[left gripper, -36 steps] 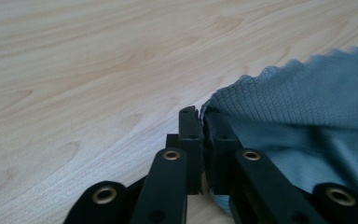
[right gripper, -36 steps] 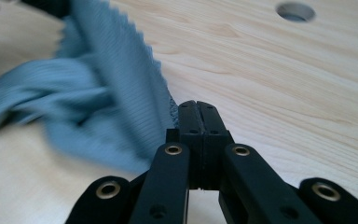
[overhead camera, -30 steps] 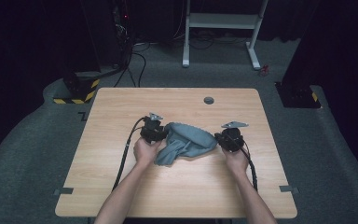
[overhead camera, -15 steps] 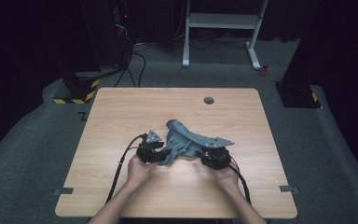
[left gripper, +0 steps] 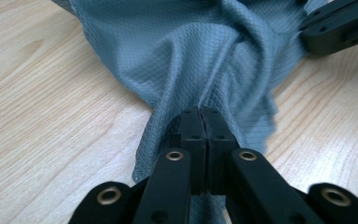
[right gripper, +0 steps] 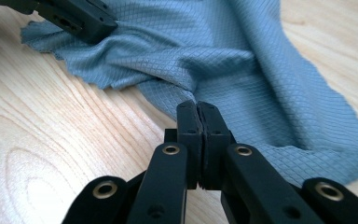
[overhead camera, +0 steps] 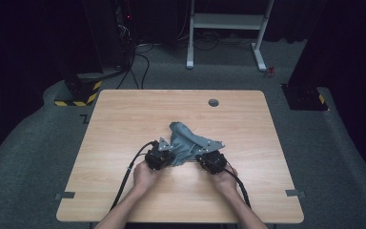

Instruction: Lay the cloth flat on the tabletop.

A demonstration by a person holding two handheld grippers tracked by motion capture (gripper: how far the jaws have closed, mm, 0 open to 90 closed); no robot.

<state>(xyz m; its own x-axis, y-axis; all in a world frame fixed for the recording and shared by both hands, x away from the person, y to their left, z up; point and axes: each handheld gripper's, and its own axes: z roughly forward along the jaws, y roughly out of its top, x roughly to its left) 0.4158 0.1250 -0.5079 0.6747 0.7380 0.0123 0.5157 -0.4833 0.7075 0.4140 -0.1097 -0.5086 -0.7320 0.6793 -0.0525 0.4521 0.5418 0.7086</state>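
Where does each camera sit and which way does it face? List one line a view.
High view: above the person's side, looking forward and down on the table; forearms, both hands show.
Left gripper view: rides the left hand-held gripper, looking along its jaws shut on the cloth.
Right gripper view: rides the right hand-held gripper, jaws likewise shut on cloth.
Shared: both gripper views show the cloth, wood and the other gripper's jaws.

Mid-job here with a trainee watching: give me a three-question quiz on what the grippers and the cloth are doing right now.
1. True or false: the left gripper is shut on the grey cloth.
2. What is the right gripper clamping?
3. The cloth lies: A) flat and spread, B) bunched between the grippers, C) hanging off the table.

Key: 1 true. 2 an edge of the grey cloth. 3 B.
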